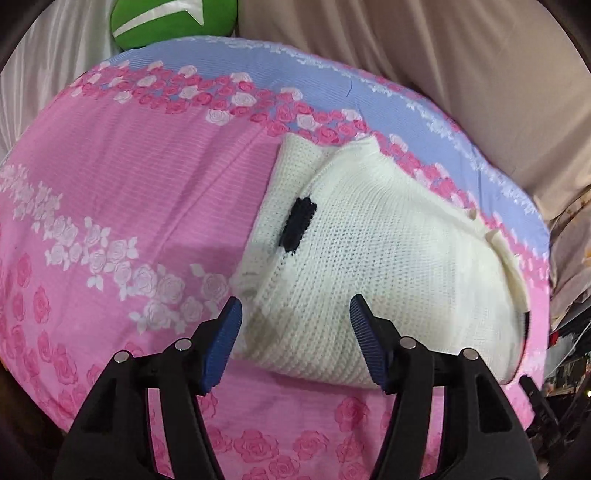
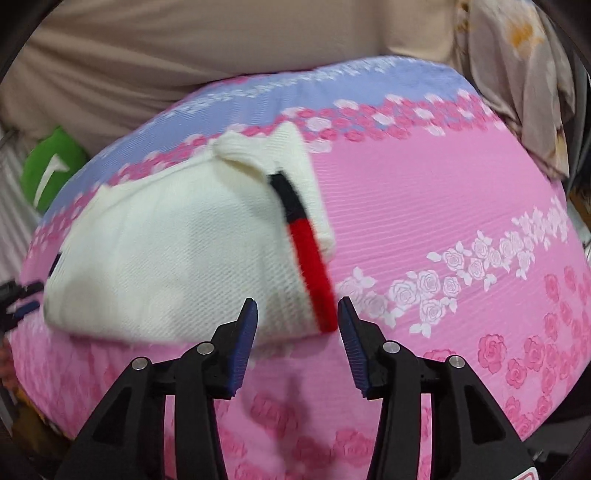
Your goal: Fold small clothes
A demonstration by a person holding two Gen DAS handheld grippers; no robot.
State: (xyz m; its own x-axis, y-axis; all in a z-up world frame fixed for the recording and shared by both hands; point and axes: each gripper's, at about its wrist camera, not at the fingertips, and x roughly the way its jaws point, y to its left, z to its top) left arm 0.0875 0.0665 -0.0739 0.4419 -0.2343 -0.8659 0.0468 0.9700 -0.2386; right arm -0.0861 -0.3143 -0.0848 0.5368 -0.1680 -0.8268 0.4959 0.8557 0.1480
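Note:
A white knitted garment (image 1: 369,258) lies folded on the pink rose-print bedsheet (image 1: 129,192), with a black patch on its left part. My left gripper (image 1: 295,301) hangs open over the garment's near left corner, and its blue pads stand apart on either side without pressing the knit. In the right wrist view the same garment (image 2: 166,251) shows a red and black stripe (image 2: 310,254) along its right edge. My right gripper (image 2: 297,302) stands open above that near right corner, gripping nothing. The left gripper's tip (image 2: 22,301) shows at the garment's far left end.
A green cushion (image 1: 170,22) lies beyond the sheet's far edge. Beige fabric (image 1: 424,48) rises behind the bed. A flowered cloth (image 2: 517,74) hangs at the right, and dark clutter (image 1: 569,350) sits past the sheet's right edge. The blue band (image 2: 295,96) marks the sheet's far side.

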